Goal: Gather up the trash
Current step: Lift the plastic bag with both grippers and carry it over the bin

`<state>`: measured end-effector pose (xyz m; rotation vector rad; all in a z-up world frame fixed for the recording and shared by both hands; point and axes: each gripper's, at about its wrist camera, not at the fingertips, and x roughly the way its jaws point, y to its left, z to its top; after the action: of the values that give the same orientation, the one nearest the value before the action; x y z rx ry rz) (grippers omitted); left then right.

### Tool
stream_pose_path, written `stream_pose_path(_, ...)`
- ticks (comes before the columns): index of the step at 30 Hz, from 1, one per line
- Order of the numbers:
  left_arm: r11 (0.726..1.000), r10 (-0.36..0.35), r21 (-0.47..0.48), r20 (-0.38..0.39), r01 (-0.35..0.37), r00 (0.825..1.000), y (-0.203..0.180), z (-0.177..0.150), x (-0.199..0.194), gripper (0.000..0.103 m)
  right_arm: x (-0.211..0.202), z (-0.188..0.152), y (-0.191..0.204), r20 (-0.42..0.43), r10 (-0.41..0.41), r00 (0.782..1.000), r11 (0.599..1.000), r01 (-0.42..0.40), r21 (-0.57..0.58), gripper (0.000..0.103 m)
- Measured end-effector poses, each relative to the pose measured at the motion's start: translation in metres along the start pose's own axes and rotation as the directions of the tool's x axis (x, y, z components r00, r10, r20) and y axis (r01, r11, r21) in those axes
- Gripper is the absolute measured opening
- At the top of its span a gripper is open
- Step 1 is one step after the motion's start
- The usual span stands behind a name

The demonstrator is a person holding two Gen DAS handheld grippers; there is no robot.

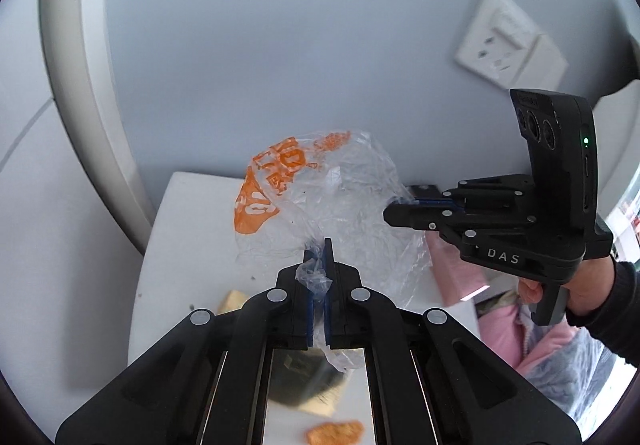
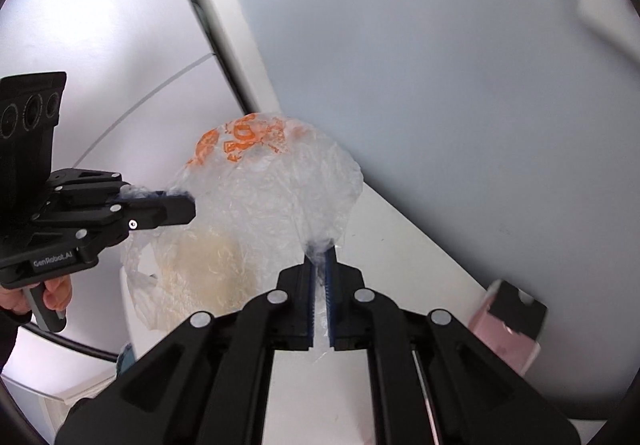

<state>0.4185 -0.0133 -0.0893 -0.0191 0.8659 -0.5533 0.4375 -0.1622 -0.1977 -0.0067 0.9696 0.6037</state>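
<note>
A clear plastic bag (image 1: pixel 332 197) with orange print hangs stretched between both grippers above a white table (image 1: pixel 180 213). My left gripper (image 1: pixel 319 245) is shut on the bag's near edge, film bunched between its blue pads. My right gripper (image 1: pixel 396 207) comes in from the right and is shut on the bag's other edge. In the right wrist view the bag (image 2: pixel 272 197) bulges open, my right gripper (image 2: pixel 320 251) pinches its rim, and the left gripper (image 2: pixel 188 205) holds the opposite rim at the left.
On the white table (image 2: pixel 400 257) lie a tan scrap (image 1: pixel 232 301) and an orange food piece (image 1: pixel 336 431). Pink fabric (image 1: pixel 516 329) and a pink box (image 2: pixel 504 329) sit at the right. A wall socket (image 1: pixel 508 41) is on the grey wall behind.
</note>
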Motion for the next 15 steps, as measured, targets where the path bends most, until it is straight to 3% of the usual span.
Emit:
stream_pose_path(7, 0.998, 0.062, -0.032, 0.041, -0.061, 0.997, -0.039, -0.022, -0.058, 0.002, -0.064, -0.027, 0.030, 0.042, 0.037, 0.998, 0.998, -0.035, -0.058, 0.007)
stream_pose_path(15, 0.989, 0.135, -0.076, 0.087, -0.128, 0.987, -0.066, -0.072, -0.126, 0.002, -0.096, -0.058, 0.083, 0.041, 0.111, 0.993, 0.986, -0.104, -0.133, 0.007)
